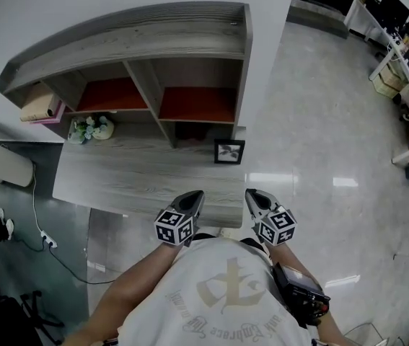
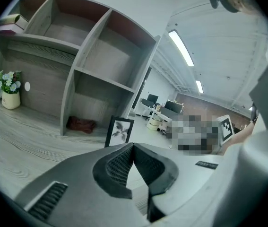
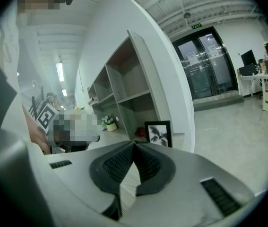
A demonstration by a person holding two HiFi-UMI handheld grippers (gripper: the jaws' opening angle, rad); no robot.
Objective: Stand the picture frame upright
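Note:
A black picture frame [image 1: 229,151] with a leaf print stands upright near the right end of the grey wooden desk [image 1: 117,179]. It also shows in the left gripper view, picture frame [image 2: 119,131], and in the right gripper view, picture frame [image 3: 159,133]. My left gripper [image 1: 198,195] and right gripper [image 1: 249,194] hover side by side at the desk's front edge, close to my body. Both are shut and hold nothing, with the tips meeting in the left gripper view [image 2: 133,145] and the right gripper view [image 3: 134,144]. The frame is well ahead of both.
A wooden shelf unit [image 1: 146,63] with open compartments rises behind the desk. A small pot of flowers [image 1: 92,128] stands at the desk's left; a dark red cloth [image 2: 81,124] lies in a lower compartment. Glossy floor [image 1: 319,135] lies right of the desk, with office desks [image 1: 406,71] far off.

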